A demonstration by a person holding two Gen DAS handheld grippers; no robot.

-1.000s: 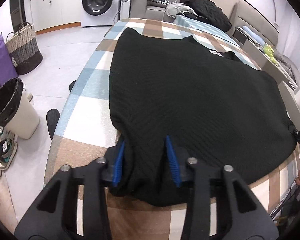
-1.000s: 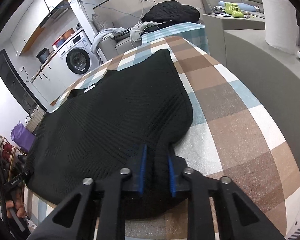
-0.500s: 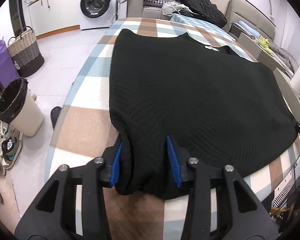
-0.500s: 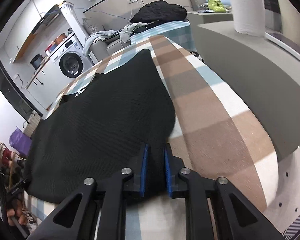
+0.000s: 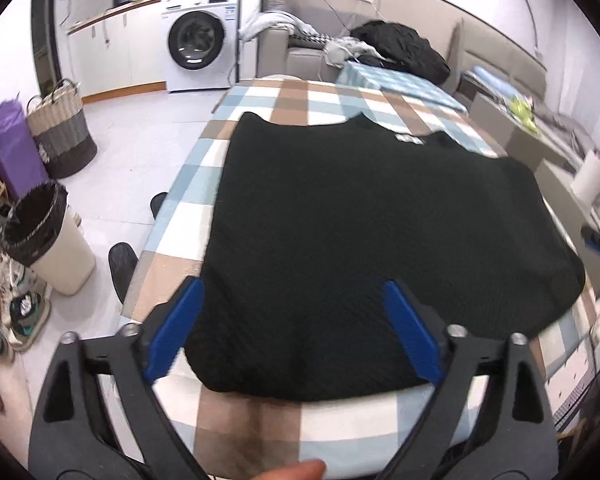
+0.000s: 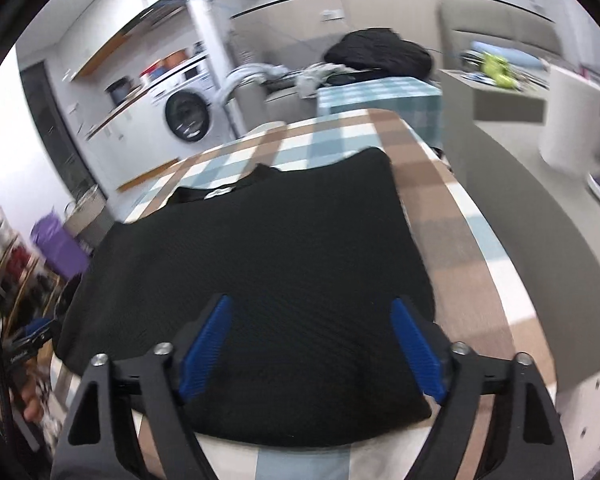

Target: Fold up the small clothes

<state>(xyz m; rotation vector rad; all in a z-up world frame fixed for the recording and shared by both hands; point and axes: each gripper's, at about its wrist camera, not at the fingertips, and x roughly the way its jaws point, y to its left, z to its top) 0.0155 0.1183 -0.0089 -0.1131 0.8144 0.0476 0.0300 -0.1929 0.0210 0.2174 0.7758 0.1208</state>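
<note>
A black knit garment [image 5: 360, 220] lies spread flat on the checked tablecloth [image 5: 300, 96], with its white neck label [image 5: 408, 139] at the far side. My left gripper [image 5: 292, 312] is open, raised above the garment's near hem, holding nothing. The same garment [image 6: 268, 256] fills the right wrist view. My right gripper [image 6: 312, 332] is open too, above the hem at the garment's right corner. The fabric's near edge hangs slightly over the table's front edge.
A washing machine [image 5: 198, 46] stands at the back. A bin [image 5: 48, 236], a wicker basket [image 5: 62, 132] and shoes are on the floor at left. A sofa with a black jacket [image 5: 400, 50] sits behind the table. A grey counter [image 6: 512, 184] stands at right.
Both grippers have opened and let go of the garment's hem, then lifted and pulled back. The hem now lies on the table near its front edge.
</note>
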